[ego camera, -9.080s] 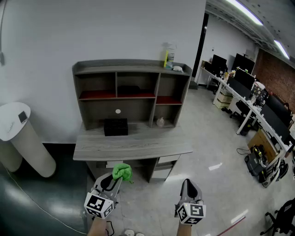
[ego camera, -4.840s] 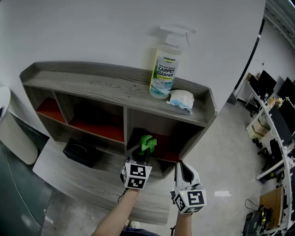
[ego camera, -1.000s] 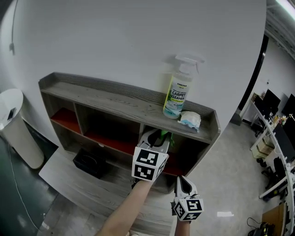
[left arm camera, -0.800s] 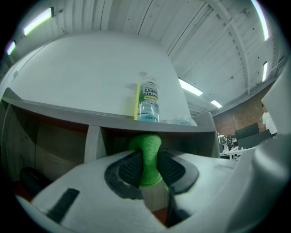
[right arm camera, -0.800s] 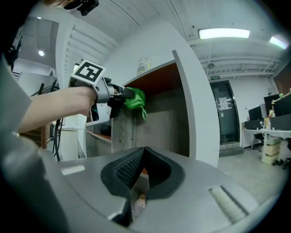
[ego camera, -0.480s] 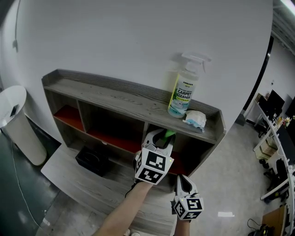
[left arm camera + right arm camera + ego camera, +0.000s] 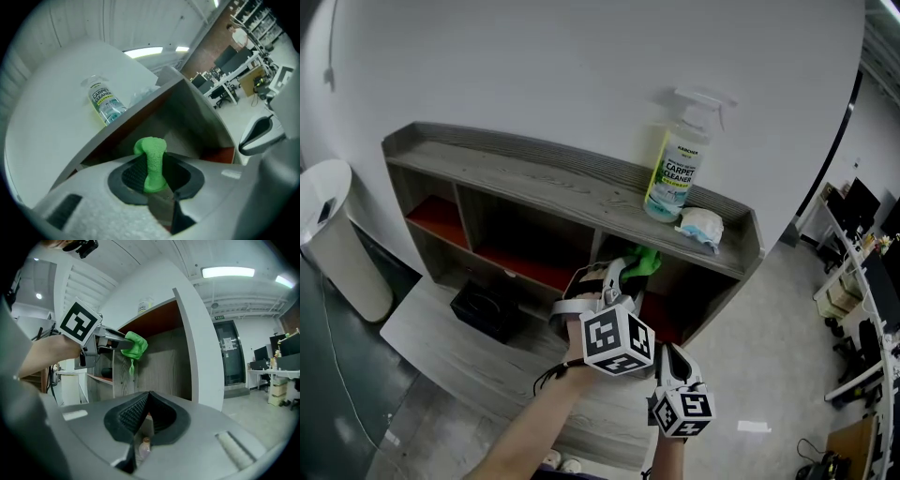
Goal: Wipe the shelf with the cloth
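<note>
Head view: my left gripper (image 7: 626, 274), at 11 o'clock from my right gripper (image 7: 667, 352), holds the crumpled green cloth (image 7: 643, 259) just under the top board of the grey wooden shelf (image 7: 534, 183).

Left gripper view: my fingers pinch the cloth.

Right gripper view: my fingers meet, with nothing between them.

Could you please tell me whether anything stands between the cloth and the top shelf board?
Nothing visible does: the cloth, shut in the left claw, sits just below the top shelf board at its front edge. On that board, a spray bottle and a white packet occupy the right end.
</note>
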{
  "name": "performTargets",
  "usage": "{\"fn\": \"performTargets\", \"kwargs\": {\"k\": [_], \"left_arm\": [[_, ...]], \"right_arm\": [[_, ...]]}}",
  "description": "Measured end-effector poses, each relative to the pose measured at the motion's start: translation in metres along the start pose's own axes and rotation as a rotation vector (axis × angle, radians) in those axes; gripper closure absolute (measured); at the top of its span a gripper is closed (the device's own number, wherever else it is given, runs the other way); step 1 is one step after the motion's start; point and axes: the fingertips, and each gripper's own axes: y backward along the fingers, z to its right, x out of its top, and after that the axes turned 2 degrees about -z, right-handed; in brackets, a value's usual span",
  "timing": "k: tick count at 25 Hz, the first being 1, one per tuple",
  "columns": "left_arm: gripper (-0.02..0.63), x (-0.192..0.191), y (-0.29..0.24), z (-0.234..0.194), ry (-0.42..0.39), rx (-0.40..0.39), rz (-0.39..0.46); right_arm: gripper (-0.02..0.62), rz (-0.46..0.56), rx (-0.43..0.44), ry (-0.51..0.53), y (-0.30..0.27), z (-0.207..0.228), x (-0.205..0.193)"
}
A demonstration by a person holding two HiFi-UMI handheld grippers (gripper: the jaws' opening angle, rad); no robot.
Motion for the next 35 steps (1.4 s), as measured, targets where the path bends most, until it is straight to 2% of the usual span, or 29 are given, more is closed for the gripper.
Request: {"fn": "performTargets", "kwargs": {"k": [6,10,15,24,35], "left_arm": [[0.52,-0.016,0.002,-0.007,-0.235,0.066,-0.123],[0.52,-0.025,0.0,-0.011,-0.292,0.064,-0.171],[0.52,-0.039,-0.004,-0.004,-0.321,0.023,-0.206],[0.52,-0.075,-0.013,0.032,-0.316,-0.07,-0.262],[0.52,-0.124,-0.02,0.082,-0.241,-0.182,-0.321]], "right_arm": [[0.586,-0.006,0.009,-0.002,-0.002,-0.005,-0.001],[0.586,-0.009,0.014,-0.001,-0.004,-0.008,-0.002],[0.586,-0.013,0.009,-0.002,-0.004,-0.008,-0.004],[0.586,-0.03,-0.008,-0.006,-0.003,-0.004,-0.01],[0.586,-0.056,-0.021,-0.001,0.001,0.0,-0.021]]}}
